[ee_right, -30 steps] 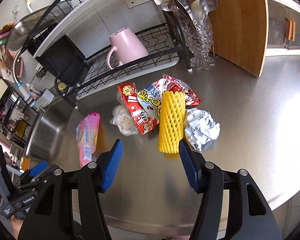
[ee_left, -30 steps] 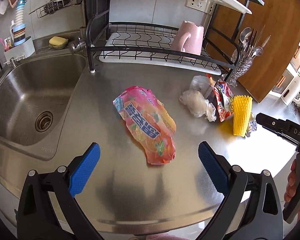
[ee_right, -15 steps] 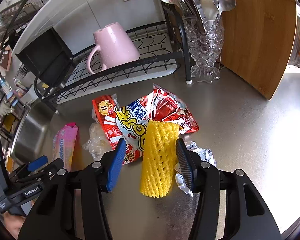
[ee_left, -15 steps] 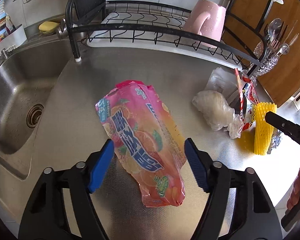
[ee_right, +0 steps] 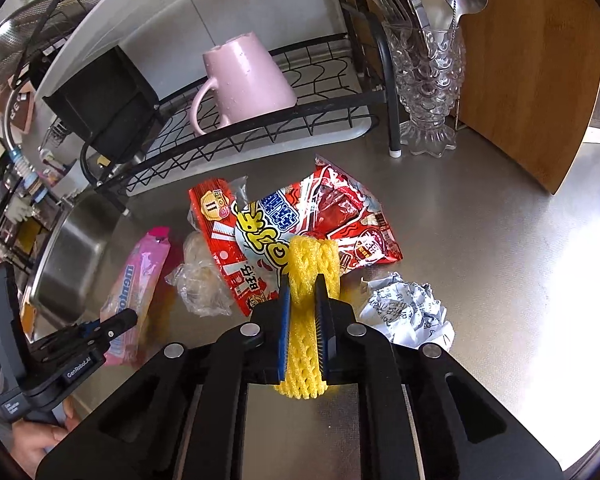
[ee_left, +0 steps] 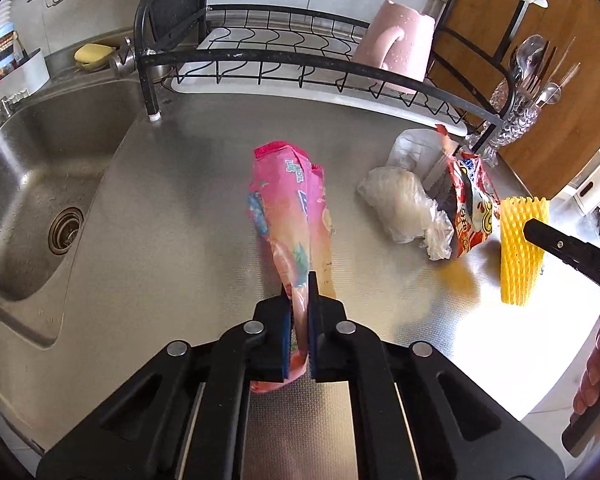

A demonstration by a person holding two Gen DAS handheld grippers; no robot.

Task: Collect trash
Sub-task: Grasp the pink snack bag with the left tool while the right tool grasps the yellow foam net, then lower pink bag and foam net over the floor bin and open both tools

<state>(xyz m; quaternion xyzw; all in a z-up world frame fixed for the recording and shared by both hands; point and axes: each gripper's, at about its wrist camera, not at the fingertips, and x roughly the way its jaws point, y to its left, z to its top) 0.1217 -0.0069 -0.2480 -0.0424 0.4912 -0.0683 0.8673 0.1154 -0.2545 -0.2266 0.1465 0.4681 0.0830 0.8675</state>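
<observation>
My left gripper (ee_left: 300, 292) is shut on the near end of a pink candy wrapper (ee_left: 290, 208), pinched into a fold on the steel counter. My right gripper (ee_right: 303, 292) is shut on a yellow foam fruit net (ee_right: 308, 264), squeezed between the blue pads. Red snack wrappers (ee_right: 300, 220), a crumpled clear plastic bag (ee_right: 198, 276) and a crumpled paper ball (ee_right: 404, 312) lie around the net. The net (ee_left: 522, 248), bag (ee_left: 404, 204) and red wrappers (ee_left: 470, 208) also show in the left wrist view. The pink wrapper (ee_right: 140, 276) shows in the right wrist view.
A sink (ee_left: 28, 184) lies to the left. A black dish rack (ee_left: 300, 64) with a pink mug (ee_left: 398, 44) stands behind the trash. A glass cutlery holder (ee_right: 426, 80) and a wooden board (ee_right: 540, 60) stand at the back right.
Both grippers moved forward and down and closed: the left on the pink wrapper, folding it, the right on the yellow foam net.
</observation>
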